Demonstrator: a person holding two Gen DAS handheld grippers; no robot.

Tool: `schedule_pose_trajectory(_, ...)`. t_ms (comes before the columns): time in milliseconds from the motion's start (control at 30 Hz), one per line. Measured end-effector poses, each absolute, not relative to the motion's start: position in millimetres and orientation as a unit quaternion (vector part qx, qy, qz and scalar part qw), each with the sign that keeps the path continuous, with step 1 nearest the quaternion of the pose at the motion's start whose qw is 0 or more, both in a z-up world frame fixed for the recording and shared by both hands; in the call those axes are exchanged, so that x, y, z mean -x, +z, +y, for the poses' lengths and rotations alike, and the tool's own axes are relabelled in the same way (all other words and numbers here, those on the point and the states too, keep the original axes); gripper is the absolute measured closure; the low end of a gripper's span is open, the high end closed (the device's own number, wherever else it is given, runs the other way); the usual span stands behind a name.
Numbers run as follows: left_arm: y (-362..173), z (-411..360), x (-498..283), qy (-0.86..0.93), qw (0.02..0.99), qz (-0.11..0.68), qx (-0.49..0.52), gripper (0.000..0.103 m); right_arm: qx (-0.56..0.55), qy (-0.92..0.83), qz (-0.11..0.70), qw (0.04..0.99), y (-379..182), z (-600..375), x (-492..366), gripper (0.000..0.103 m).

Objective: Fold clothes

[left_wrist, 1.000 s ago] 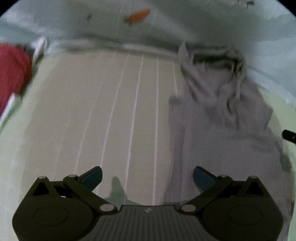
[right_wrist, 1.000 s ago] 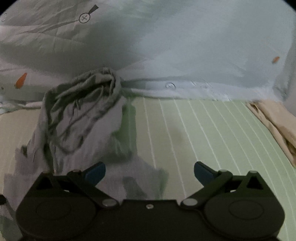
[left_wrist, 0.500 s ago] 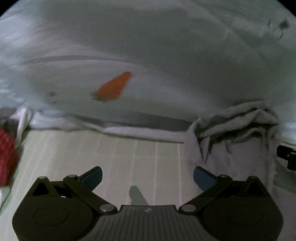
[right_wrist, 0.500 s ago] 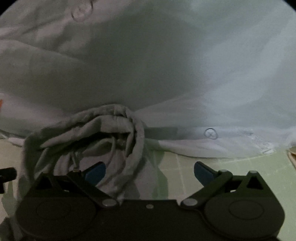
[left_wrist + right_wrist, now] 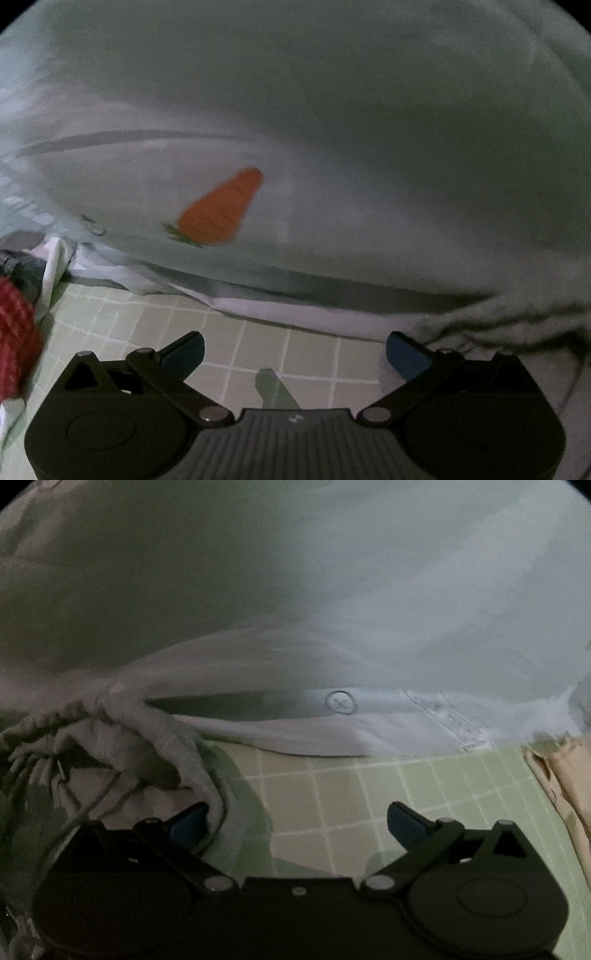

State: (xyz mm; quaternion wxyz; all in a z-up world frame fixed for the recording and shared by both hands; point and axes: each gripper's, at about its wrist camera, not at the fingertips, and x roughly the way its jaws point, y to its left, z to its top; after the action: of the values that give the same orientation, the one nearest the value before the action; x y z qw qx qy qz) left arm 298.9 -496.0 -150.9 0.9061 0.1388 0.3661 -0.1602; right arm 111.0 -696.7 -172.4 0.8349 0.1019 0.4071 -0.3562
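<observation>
Green checked sheet [image 5: 258, 343]; no legible writing.

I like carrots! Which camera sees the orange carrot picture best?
The left wrist view. The orange carrot print sits near the middle of the pale blanket, whole though a bit blurred. The right wrist view shows that pale blanket too, but no carrot, only a small circled cross mark.

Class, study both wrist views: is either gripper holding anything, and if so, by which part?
Nothing is held. The left gripper and right gripper are both open. The grey garment lies bunched by the right gripper's left finger, ungripped.
</observation>
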Motion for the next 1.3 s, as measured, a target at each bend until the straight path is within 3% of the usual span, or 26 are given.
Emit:
schedule_pose_trajectory(200,-146.5,-510.6,-288.8,-0.246,0.886,0.363,-0.152,0.0,-0.092,-0.357,0.408,0.835,-175.3,-693.1,-114.5,0.0)
schedule_pose_trajectory(400,-173.1,-527.1,-303.4,-0.163,0.884,0.363,-0.246,0.0,-0.085,-0.359,0.405,0.836,-178.0,-699.2,-116.0,0.0)
schedule_pose_trajectory(567,-176.2,-510.3,-321.1,-0.149,0.883,0.396,-0.204,0.0,-0.09,-0.371,0.399,0.834,-177.8,-702.8,-105.0,0.0)
schedule_pose_trajectory(1067,-71.0,-449.0,-240.8,-0.144,0.939,0.296,-0.095,0.0,-0.044,-0.402,0.26,0.877,-107.5,-645.5,-18.5,0.0)
schedule_pose_trajectory(1300,-37.6,-409.2,-172.1,-0.166,0.951,0.237,-0.112,0.0,-0.039,-0.411,0.226,0.882,-85.4,-612.2,40.0,0.0)
